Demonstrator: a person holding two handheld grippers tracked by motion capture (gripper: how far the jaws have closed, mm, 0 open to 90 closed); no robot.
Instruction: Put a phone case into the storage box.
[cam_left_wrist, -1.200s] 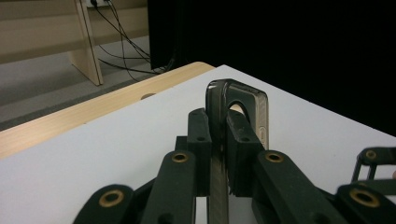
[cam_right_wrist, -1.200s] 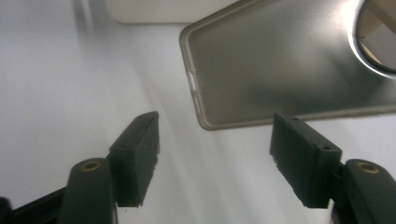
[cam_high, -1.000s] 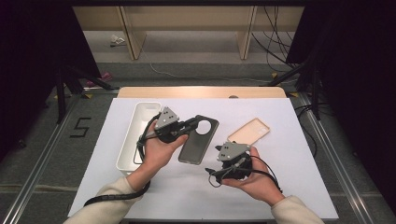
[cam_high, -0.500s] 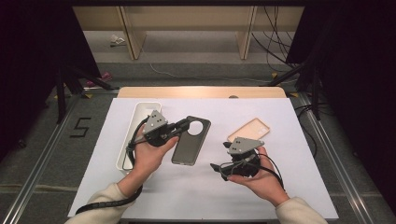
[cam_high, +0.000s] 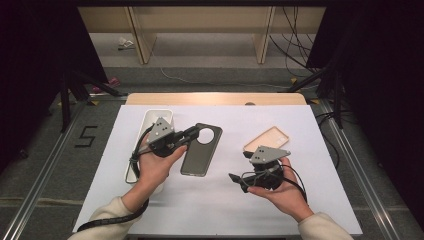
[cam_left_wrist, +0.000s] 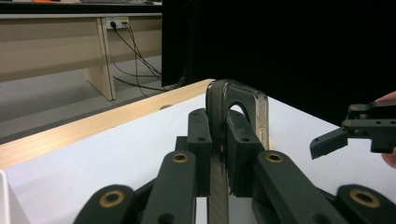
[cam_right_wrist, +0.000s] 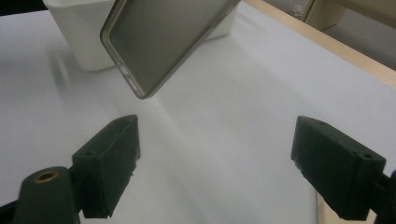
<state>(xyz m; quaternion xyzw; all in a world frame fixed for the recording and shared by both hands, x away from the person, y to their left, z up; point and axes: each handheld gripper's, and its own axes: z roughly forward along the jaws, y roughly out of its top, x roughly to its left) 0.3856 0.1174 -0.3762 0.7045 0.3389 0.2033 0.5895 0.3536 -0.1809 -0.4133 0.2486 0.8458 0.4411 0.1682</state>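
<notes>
Your left gripper (cam_high: 192, 134) pinches the dark phone case (cam_high: 201, 150) by its edge, holding it lifted just right of the white bin (cam_high: 145, 125). Your right gripper (cam_high: 236, 179), well right of the bin, has just been opening; its jaws stand spread, with nothing between them.

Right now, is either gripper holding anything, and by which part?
The left gripper is shut on the dark phone case, pinching its edge near the round camera cutout. The right gripper is open and holds nothing.
</notes>
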